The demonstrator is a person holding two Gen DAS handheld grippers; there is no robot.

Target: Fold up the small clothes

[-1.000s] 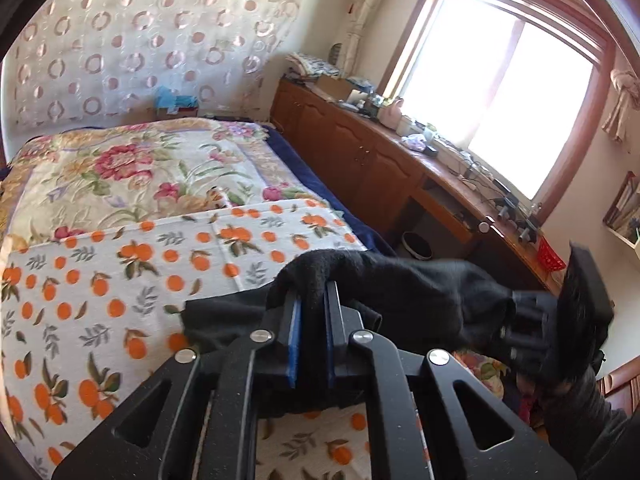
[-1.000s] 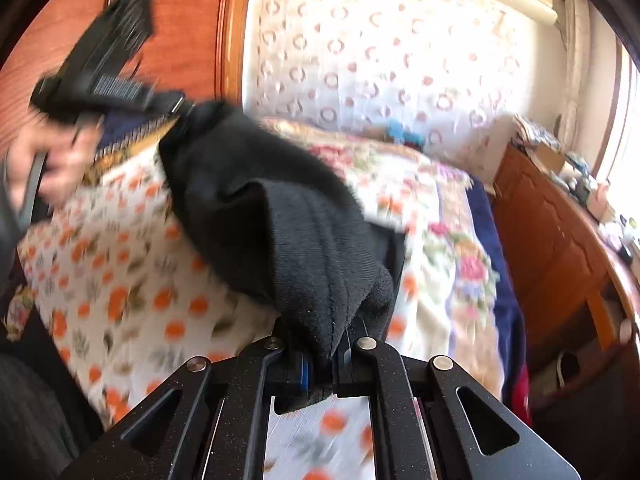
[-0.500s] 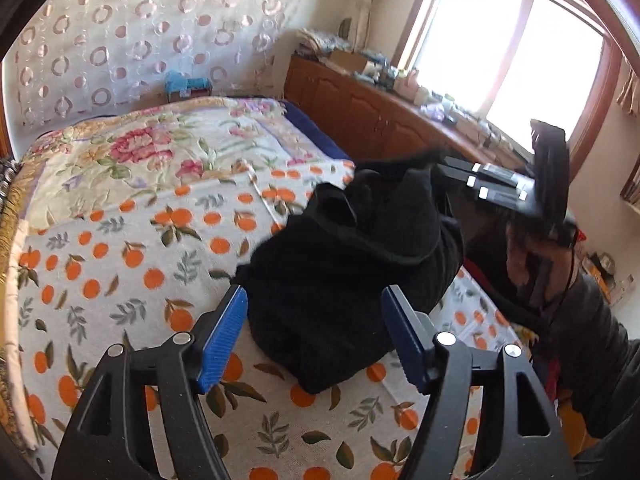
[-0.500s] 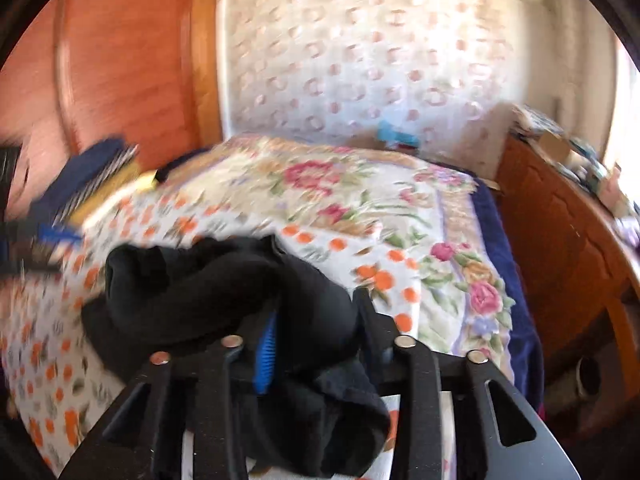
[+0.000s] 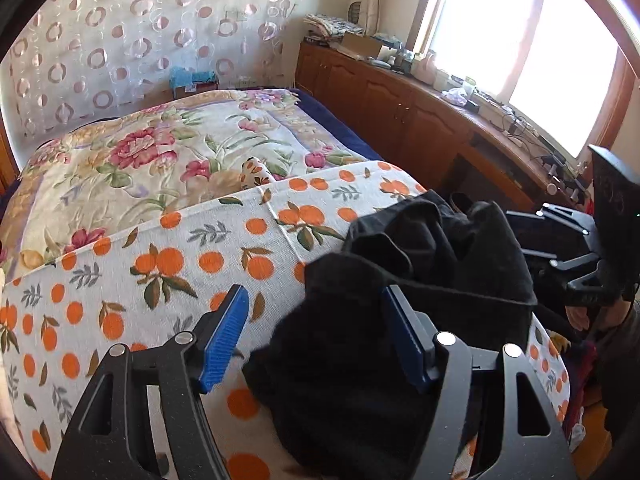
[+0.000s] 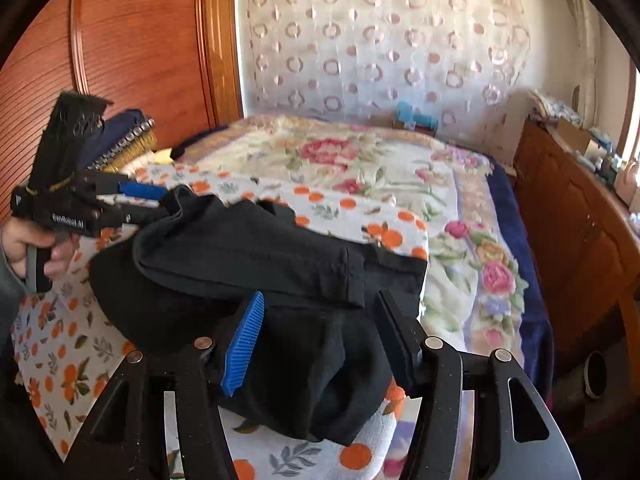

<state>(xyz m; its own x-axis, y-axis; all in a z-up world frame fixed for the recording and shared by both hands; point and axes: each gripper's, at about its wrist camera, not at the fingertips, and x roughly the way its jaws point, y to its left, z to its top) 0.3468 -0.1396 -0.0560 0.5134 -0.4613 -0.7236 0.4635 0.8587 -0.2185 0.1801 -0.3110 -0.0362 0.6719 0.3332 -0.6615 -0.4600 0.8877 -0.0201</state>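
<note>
A black garment [image 5: 392, 300] lies crumpled on the orange-print sheet [image 5: 160, 264] of the bed. It also shows in the right wrist view [image 6: 256, 264], folded over itself. My left gripper [image 5: 316, 336] is open, its blue pads either side of the garment's near edge, gripping nothing. My right gripper [image 6: 320, 328] is open too, its jaws spread over the garment's near part. The right gripper shows at the right of the left wrist view [image 5: 568, 248], behind the garment. The left gripper shows at the left of the right wrist view [image 6: 144, 200], open at the garment's far edge.
A floral quilt [image 5: 168, 148] covers the far half of the bed. A wooden cabinet [image 5: 420, 120] with clutter runs along the right under the window. A wooden headboard [image 6: 132, 48] and stacked items [image 6: 128, 140] stand at the left in the right wrist view.
A second ago both grippers were shut on the garment and held it up. Both have opened and let it go; it now lies on the sheet.
</note>
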